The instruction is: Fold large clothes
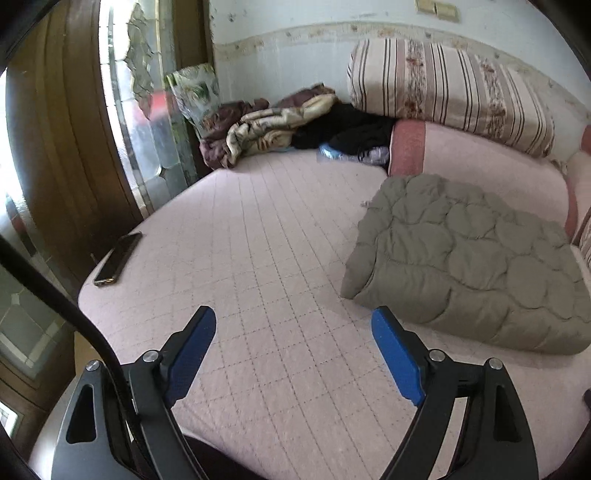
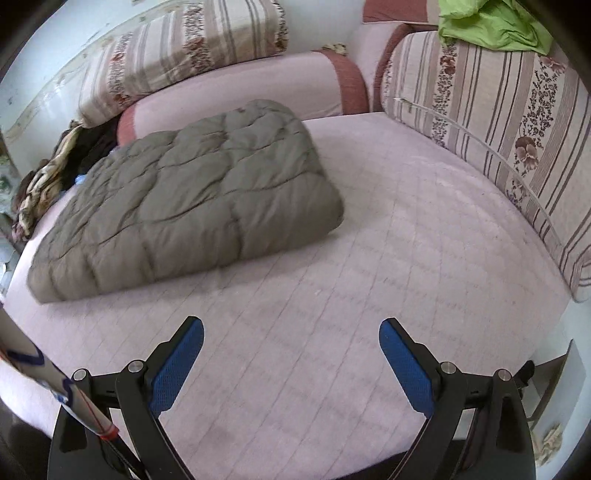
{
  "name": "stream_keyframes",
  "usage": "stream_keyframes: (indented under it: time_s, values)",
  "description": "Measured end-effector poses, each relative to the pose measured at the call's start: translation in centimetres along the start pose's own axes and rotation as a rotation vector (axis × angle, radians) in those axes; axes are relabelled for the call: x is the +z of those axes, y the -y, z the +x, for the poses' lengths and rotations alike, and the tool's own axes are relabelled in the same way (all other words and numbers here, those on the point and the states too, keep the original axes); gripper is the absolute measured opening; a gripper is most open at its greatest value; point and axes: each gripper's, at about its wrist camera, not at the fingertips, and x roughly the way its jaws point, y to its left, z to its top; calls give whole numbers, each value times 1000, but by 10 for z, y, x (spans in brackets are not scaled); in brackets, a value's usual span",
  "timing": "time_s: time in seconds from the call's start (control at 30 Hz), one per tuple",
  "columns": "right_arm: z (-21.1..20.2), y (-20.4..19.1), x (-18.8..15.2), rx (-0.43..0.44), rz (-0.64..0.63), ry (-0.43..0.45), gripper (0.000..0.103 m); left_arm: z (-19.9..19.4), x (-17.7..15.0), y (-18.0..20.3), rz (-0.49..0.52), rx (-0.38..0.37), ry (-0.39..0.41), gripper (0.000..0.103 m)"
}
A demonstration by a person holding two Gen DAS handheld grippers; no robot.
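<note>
A puffy olive-grey quilted garment lies folded into a thick rectangle on the pink quilted bed cover. In the right wrist view the garment sits at the left centre of the bed. My left gripper is open and empty above the bed, with the garment just to its right. My right gripper is open and empty above bare cover, with the garment ahead and to its left.
A phone lies near the bed's left edge. A heap of clothes sits at the far corner. Striped floral cushions line the back, and more cushions the right side. A green cloth tops the right cushion.
</note>
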Motion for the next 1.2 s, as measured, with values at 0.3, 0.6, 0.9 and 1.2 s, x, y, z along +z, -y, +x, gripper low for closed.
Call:
stream_keyframes:
  time_s: [0.3, 0.6, 0.9, 1.2]
  values:
    - [-31, -29, -21, 76, -49, 48, 98, -95, 9, -4, -23, 55, 296, 95]
    - [-62, -46, -32, 73, -78, 109, 98, -101, -12, 33, 111, -130, 207, 96]
    - [-72, -60, -44, 31, -141, 122, 98, -81, -44, 60, 207, -176, 44, 96]
    - [-73, -63, -47, 17, -148, 112, 98, -71, -54, 61, 187, -258, -40, 96]
